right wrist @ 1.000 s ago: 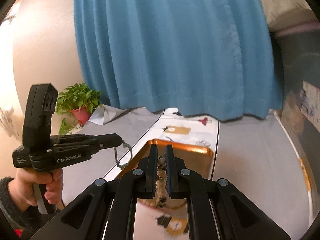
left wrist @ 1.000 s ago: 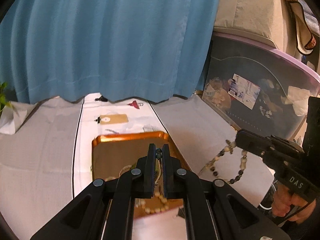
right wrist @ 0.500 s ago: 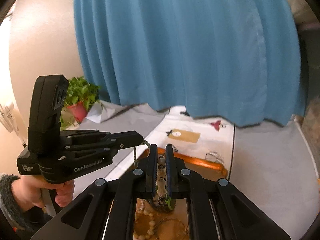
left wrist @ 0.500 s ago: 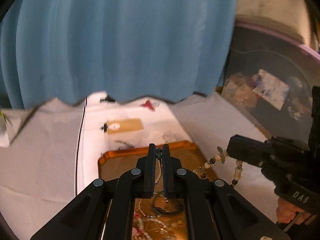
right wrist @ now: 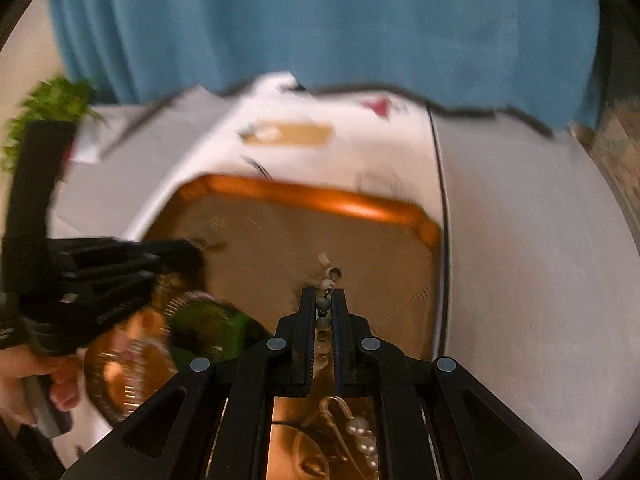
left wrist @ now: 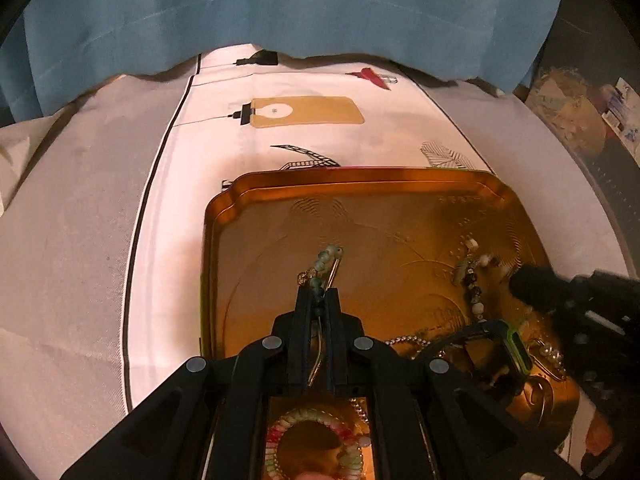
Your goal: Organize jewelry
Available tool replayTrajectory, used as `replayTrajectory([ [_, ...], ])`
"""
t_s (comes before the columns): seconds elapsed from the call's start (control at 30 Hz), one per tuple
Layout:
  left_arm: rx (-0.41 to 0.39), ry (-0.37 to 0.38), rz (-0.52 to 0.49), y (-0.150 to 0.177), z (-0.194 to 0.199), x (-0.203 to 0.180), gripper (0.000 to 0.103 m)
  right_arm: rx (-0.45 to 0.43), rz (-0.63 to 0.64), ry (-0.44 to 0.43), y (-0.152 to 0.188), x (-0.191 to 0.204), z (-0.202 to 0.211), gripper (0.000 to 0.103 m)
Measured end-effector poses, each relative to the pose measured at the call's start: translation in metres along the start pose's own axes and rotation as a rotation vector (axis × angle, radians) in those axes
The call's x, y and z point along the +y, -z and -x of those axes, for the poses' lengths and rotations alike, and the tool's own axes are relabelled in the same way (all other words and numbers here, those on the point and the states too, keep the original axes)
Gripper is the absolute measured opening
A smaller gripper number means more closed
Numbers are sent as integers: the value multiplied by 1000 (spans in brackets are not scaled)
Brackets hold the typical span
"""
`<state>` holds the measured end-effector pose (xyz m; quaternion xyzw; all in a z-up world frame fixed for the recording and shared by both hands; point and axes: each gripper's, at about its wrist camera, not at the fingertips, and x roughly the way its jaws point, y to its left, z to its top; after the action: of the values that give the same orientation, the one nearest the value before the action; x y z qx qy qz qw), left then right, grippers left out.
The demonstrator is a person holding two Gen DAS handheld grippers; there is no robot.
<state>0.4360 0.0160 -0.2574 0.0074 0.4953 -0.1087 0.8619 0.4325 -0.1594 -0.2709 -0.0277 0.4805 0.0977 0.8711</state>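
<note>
Beaded necklace [left wrist: 320,268] clamped in both tools [left wrist: 319,294] [right wrist: 325,294], now lower, over the copper tray [left wrist: 360,184].

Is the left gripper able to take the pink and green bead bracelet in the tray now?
Probably not yet. The left gripper is shut on a green bead strand, so its jaws are occupied. The pink and green bead bracelet lies uncovered in the tray, beneath the gripper's body.

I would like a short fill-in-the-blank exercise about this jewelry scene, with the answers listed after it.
1. Both grippers are closed on strings of ____.
2. The tray under the left gripper is ____ in colour.
3. Behind the table hangs a ____ curtain.
4. The right gripper is over the tray's ____ side.

Answers: beads; orange; blue; right
</note>
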Motion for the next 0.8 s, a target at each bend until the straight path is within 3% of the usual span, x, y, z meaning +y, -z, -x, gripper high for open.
replayTrajectory([
  [0.1,29,-1,-16,0,-1,-1,5,30,-56,-13,4,-11,-7,8],
  [0.17,44,-6,-33,-1,-2,-3,11,22,-111,-65,6,-18,-5,11],
  [0.2,55,5,-18,-1,-1,-1,21,32,-133,-68,7,-21,-5,21],
  [0.23,64,17,6,-1,2,0,44,30,-165,-75,9,-23,-2,38],
  [0.27,66,23,32,-1,4,2,57,17,-187,-107,12,-26,4,48],
  [0.3,50,35,49,2,10,4,75,-3,-195,-125,14,-26,9,66],
  [0.33,37,40,52,3,15,2,77,-32,-194,-120,16,-26,20,75],
  [0.37,30,40,43,6,21,0,77,-45,-187,-101,19,-23,28,77],
  [0.6,-15,-18,35,27,69,-13,77,-99,-150,-78,30,-5,88,78],
  [0.7,-100,-39,74,36,112,-16,77,-145,-131,-66,33,6,125,78],
  [0.8,-203,-13,108,48,169,-22,79,-203,-89,-50,38,20,171,78],
])
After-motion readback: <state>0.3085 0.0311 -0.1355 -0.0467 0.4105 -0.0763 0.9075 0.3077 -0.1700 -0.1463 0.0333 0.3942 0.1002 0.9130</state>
